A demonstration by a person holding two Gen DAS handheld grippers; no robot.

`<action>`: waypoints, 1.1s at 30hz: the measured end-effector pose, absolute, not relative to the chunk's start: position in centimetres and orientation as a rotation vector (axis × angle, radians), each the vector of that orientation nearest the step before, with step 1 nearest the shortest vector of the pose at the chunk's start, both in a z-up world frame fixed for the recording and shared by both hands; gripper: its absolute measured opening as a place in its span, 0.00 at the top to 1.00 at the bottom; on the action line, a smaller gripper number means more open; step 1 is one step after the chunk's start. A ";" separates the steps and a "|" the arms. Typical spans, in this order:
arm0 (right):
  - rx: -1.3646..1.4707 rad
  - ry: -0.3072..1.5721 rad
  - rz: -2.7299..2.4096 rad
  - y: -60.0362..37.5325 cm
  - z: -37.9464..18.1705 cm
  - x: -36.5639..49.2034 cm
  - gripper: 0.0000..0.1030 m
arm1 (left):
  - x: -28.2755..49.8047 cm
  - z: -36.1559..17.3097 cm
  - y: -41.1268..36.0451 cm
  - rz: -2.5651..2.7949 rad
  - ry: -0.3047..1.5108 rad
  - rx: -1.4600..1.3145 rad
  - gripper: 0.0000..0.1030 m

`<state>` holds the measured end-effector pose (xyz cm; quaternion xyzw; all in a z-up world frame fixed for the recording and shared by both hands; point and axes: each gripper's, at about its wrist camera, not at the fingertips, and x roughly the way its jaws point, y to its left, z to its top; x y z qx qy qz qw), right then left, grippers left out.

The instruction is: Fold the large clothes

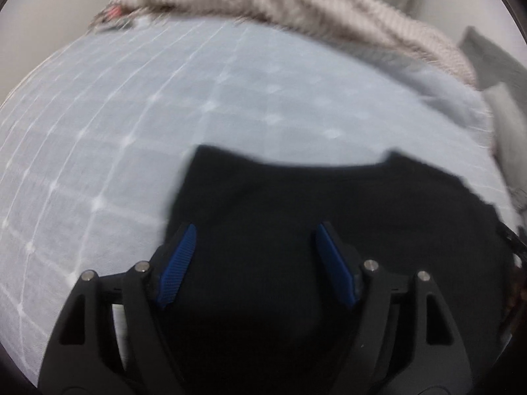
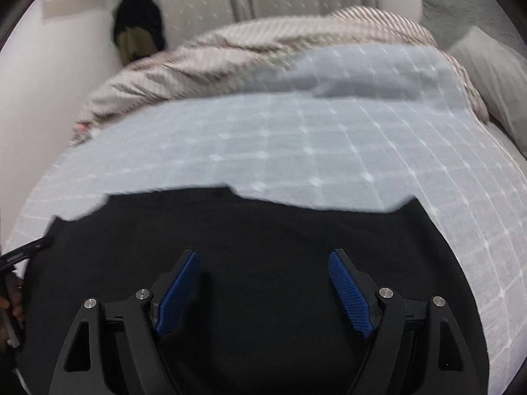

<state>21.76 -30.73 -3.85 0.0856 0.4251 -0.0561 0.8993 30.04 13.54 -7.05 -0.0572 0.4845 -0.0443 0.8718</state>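
A black garment (image 1: 329, 204) lies flat on a light blue checked bedspread (image 1: 131, 131). In the left wrist view my left gripper (image 1: 255, 230) is open above the garment's left part, blue pads wide apart, nothing between them. In the right wrist view the same garment (image 2: 263, 230) fills the lower frame, its far edge uneven. My right gripper (image 2: 263, 256) is open above its middle and holds nothing. The left gripper's tip (image 2: 29, 250) shows at the left edge of the right wrist view. Both views are motion-blurred.
A striped beige duvet (image 2: 230, 52) is bunched along the far side of the bed. Grey pillows (image 2: 487, 65) lie at the far right. A dark item (image 2: 138, 23) hangs by the wall and curtain behind. The blue bedspread (image 2: 329, 138) stretches beyond the garment.
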 end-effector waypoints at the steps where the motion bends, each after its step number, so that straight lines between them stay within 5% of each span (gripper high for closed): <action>1: 0.176 0.912 -0.171 -32.6 -5.0 21.5 0.20 | 30.0 -7.4 15.0 -0.070 1.022 -0.170 0.24; 11: 0.535 0.921 -0.474 -45.0 -4.6 12.6 0.21 | 25.1 -3.8 18.7 0.005 0.990 -0.113 0.23; 22: 0.297 0.877 -0.209 -30.7 0.8 7.8 0.20 | 12.3 0.4 9.1 -0.268 0.909 -0.074 0.17; 26: 0.235 0.900 -0.139 -27.1 -0.2 5.8 0.20 | 9.9 -1.3 6.9 -0.304 0.929 -0.045 0.05; 33: 0.267 1.013 -0.158 -29.3 -4.0 2.7 0.20 | 8.2 -4.4 6.9 -0.232 0.969 0.103 0.04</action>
